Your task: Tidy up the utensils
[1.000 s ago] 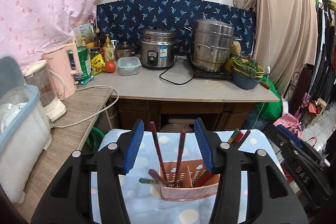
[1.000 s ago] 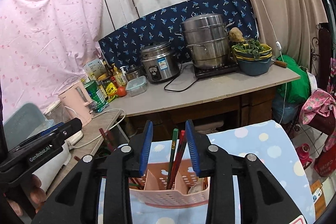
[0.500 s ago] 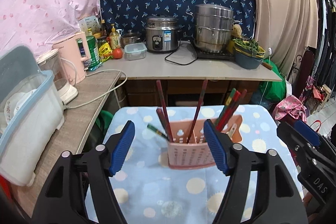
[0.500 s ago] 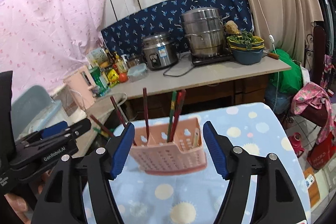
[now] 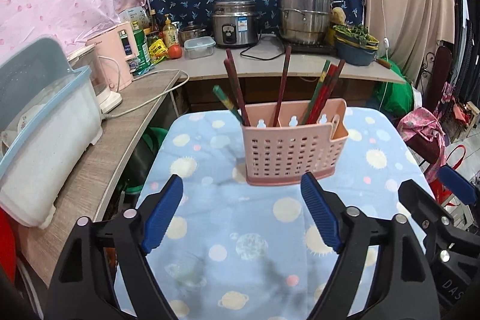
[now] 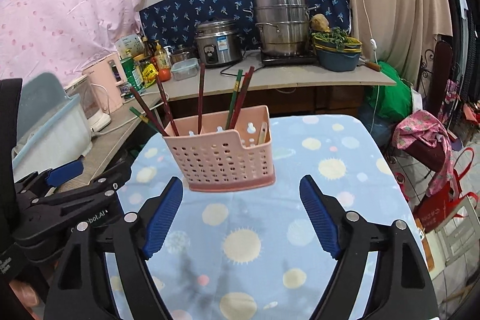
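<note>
Blue-padded, each hand-held gripper, left (image 5: 241, 207) and right (image 6: 241, 207), just opened wide, holding nothing.

The black left gripper with blue pads (image 5: 241, 212) and the black right gripper with blue pads (image 6: 241, 213) sit side by side, both pointing down a bit, jaws just opened wide, nothing between them.

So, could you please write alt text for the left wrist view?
A pink utensil basket holding dark chopsticks stands on a blue dotted cloth. The left gripper sits short of it, jaws open and empty.
</note>
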A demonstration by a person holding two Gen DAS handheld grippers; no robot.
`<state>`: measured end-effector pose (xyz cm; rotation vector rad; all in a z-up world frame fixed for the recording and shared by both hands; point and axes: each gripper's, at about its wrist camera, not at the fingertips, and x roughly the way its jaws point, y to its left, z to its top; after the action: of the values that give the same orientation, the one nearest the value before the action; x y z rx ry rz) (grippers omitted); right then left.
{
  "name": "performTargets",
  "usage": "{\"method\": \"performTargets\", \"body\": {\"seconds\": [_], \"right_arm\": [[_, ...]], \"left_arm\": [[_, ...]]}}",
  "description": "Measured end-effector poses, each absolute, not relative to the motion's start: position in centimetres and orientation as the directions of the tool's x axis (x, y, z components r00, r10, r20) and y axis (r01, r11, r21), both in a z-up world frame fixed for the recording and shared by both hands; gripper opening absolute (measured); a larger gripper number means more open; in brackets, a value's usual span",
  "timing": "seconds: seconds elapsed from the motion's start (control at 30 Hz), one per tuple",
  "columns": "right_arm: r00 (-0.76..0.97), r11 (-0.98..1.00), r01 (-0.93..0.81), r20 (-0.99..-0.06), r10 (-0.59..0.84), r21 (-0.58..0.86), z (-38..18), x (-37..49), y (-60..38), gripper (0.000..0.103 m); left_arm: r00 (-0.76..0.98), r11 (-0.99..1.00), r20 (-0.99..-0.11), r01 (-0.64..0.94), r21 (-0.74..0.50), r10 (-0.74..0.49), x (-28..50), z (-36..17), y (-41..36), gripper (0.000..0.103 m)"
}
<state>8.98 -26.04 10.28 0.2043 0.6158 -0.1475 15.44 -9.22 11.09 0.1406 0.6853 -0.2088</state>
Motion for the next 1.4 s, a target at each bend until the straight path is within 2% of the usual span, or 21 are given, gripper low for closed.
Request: {"method": "performTargets", "body": {"seconds": [0.13, 0.2, 0.57, 0.63, 1.4], "right_arm": [[0.793, 0.964, 0.214, -0.604, -0.077, 0.158, 9.5, 8.2, -26.2, 0.079], [0.793, 0.963, 0.221, -0.604, -0.083, 0.158, 9.3, 7.8, -26.2, 0.084], [0.785, 0.966, 0.233, -0.607, -0.12, 0.109, 8.2, 6.8, -25.6, 0.087], [0.782, 0.966, 0.237, -0.61, -0.128, 0.102, 8.0, 6.7, -25.5, 0.098], [0.768, 0.966, 0.243, -0.625, -0.14, 0.083, 7.1, 7.7, -25.2, 0.096]], "left_arm": [[0.752, 0.97, -0.646, 0.233, 0.068, -0.135, 14.3, 10.2, -9.0, 0.085], [0.75, 0.971, -0.648, 0.231, 0.065, -0.135, 13.7, 9.8, -8.8, 0.09], [0.721, 0.973, -0.682, 0.223, 0.059, -0.124, 12.7, 8.0, -8.3, 0.092], [0.718, 0.973, -0.686, 0.222, 0.06, -0.121, 12.5, 7.8, -8.2, 0.092], [0.725, 0.98, -0.685, 0.175, 0.091, -0.065, 13.3, 7.2, -7.9, 0.094]]}}
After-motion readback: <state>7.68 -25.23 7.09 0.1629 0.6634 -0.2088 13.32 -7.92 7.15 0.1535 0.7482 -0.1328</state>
